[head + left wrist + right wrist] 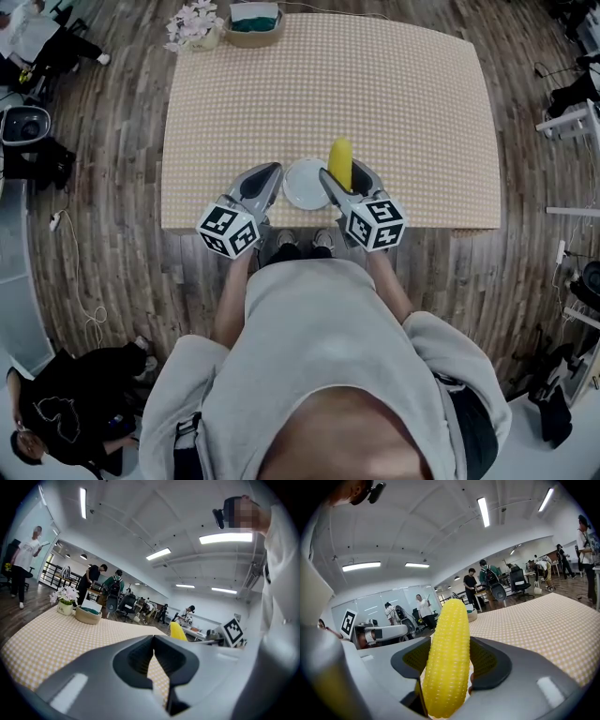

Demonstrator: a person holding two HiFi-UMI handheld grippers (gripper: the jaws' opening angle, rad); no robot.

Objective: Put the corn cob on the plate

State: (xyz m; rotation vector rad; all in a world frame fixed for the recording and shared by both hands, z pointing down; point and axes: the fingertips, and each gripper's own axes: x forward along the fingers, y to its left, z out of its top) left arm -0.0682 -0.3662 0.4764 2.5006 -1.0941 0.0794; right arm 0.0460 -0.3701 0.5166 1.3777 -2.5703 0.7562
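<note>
A yellow corn cob (pixel 340 163) stands upright between the jaws of my right gripper (pixel 343 175), which is shut on it near the table's front edge. In the right gripper view the corn cob (pixel 449 660) fills the gap between the dark pads (pixel 490 660). A small white plate (pixel 305 184) lies on the checkered table (pixel 403 94), just left of the cob and between both grippers. My left gripper (pixel 271 174) hovers at the plate's left rim, shut with nothing in it. From the left gripper (pixel 153 645) view, the corn cob (pixel 177 631) shows to the right.
A round basket (pixel 254 25) with green contents and a small pot of white flowers (pixel 194 26) sit at the table's far edge. The table's front edge runs right under both grippers. People and office chairs stand around the room, and a person crouches at the lower left (pixel 66 412).
</note>
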